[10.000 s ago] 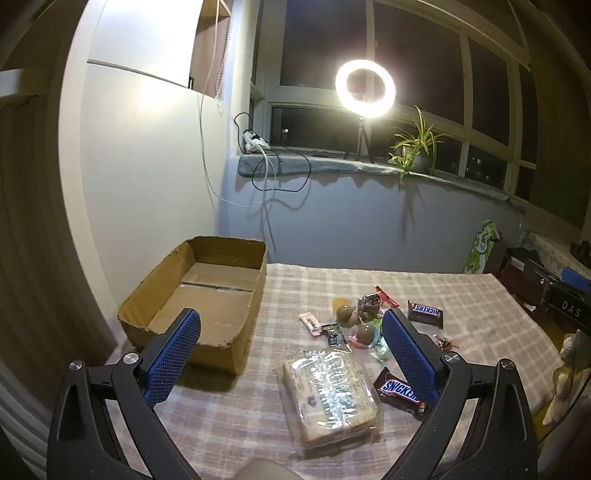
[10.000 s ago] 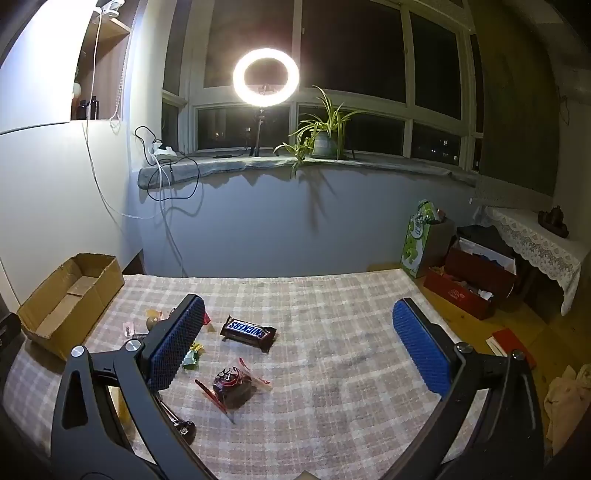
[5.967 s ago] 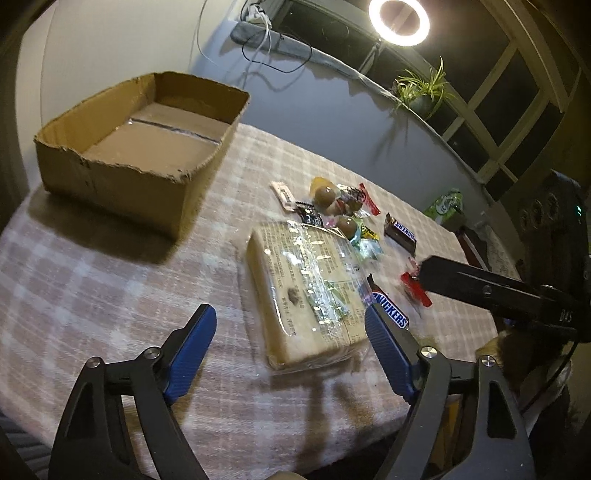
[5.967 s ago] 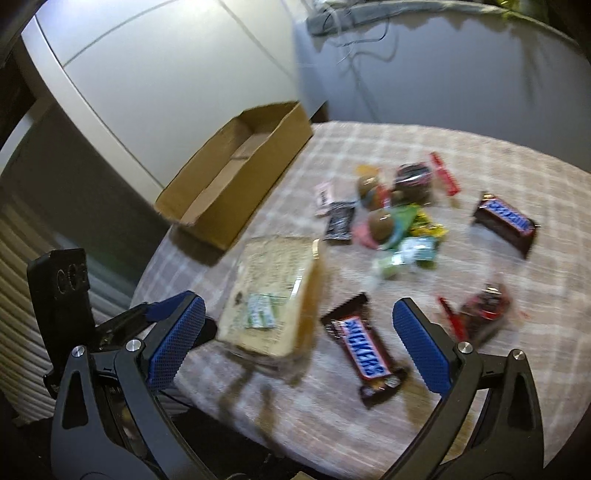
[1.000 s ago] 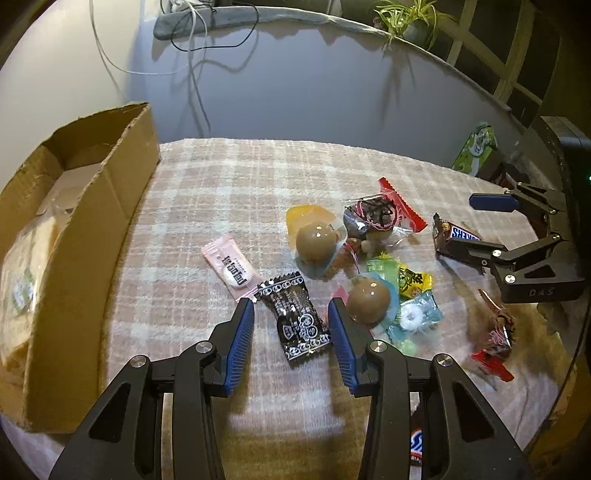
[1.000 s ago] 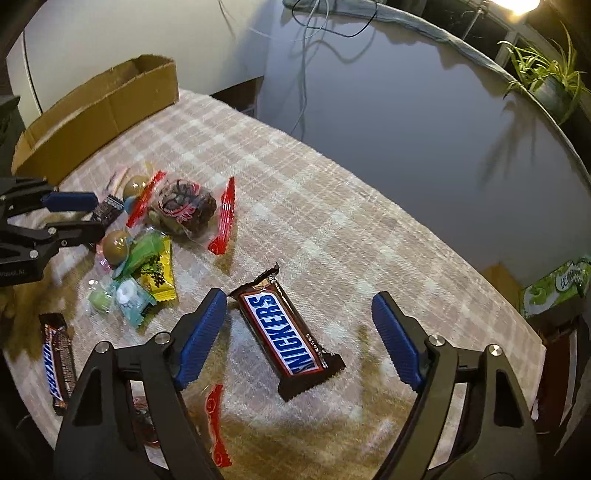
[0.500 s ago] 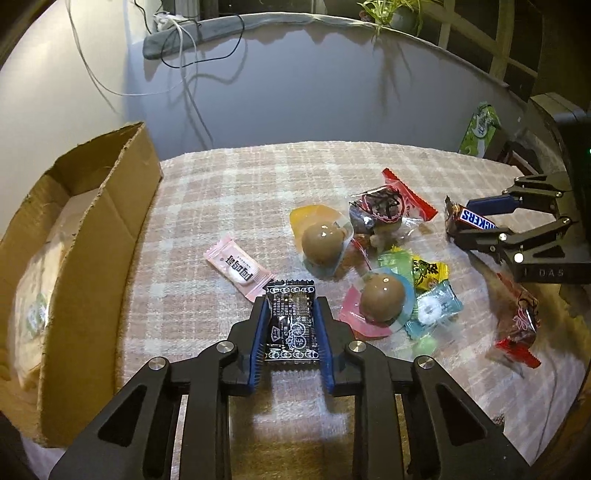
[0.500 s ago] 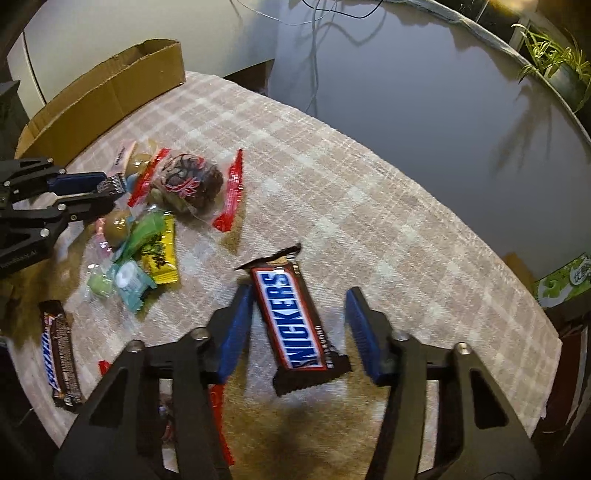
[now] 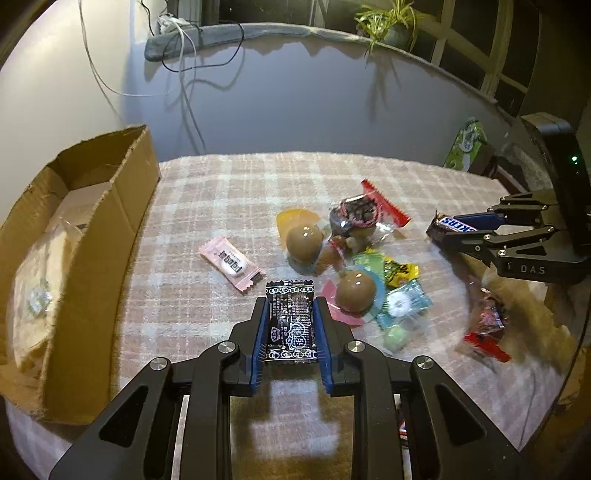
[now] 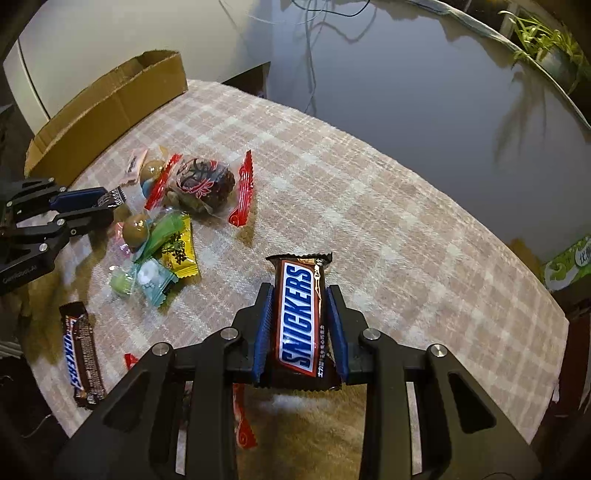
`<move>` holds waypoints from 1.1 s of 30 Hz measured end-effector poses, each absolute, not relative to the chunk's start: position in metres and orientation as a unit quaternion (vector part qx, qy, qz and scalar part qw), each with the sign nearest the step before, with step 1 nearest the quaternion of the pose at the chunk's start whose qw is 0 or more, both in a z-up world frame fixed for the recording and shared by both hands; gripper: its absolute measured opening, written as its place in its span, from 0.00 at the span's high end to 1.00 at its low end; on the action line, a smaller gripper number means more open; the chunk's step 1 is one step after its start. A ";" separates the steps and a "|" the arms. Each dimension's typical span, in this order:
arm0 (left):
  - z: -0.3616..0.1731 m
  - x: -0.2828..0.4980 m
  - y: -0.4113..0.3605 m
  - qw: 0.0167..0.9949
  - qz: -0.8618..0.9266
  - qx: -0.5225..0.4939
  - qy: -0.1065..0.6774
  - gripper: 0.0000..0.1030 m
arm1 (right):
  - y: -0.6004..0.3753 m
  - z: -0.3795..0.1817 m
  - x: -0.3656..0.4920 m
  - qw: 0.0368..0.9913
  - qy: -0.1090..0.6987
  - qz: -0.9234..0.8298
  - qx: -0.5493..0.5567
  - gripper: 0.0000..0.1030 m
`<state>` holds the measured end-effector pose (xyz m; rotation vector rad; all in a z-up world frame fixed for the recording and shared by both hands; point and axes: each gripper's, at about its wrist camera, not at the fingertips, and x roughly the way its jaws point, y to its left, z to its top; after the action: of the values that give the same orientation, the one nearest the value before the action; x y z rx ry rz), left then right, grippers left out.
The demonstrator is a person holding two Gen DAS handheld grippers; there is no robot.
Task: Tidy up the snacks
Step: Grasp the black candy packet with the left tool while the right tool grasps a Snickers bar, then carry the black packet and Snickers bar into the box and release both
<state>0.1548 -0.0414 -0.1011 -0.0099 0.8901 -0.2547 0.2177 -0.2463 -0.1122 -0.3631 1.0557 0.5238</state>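
My left gripper (image 9: pixel 290 308) is shut on a small black snack packet (image 9: pixel 291 325), lifted just above the checked tablecloth (image 9: pixel 229 192). My right gripper (image 10: pixel 299 295) is shut on a Snickers bar (image 10: pixel 299 321), held above the cloth; it also shows in the left wrist view (image 9: pixel 456 223). The cardboard box (image 9: pixel 92 236) stands at the table's left with a wrapped biscuit pack (image 9: pixel 33 291) inside. Loose snacks lie between the grippers: a pink packet (image 9: pixel 231 262), two brown chocolate eggs (image 9: pixel 304 242), a red-ended clear bag (image 9: pixel 356 218) and green and yellow candies (image 9: pixel 399 291).
A second Snickers bar (image 10: pixel 81 354) lies near the table's front edge, with red-wrapped sweets (image 9: pixel 485 325) close by. The wall and a windowsill with cables (image 9: pixel 192 40) and a plant (image 9: pixel 384 22) are behind the table. A green bag (image 9: pixel 465 144) stands beyond the far right edge.
Both grippers have closed: the left on the black packet, the right on the Snickers bar, and each has lifted its snack slightly. The biscuit pack went into the box earlier.
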 end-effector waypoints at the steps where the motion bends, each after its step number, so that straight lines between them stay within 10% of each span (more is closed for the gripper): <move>1: -0.099 0.153 -0.040 0.896 -0.124 -0.006 0.426 0.78 | -0.247 -0.110 0.217 0.817 0.495 0.244 -0.169 0.71; 33: -0.043 0.116 0.094 0.932 -0.047 -0.076 0.350 0.79 | -0.084 -0.023 0.203 0.832 0.404 0.342 -0.167 0.71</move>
<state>0.1155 0.0940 -0.0434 -0.1554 0.7168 -0.0957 0.2033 -0.0836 -0.0232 -0.3537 0.8560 0.7257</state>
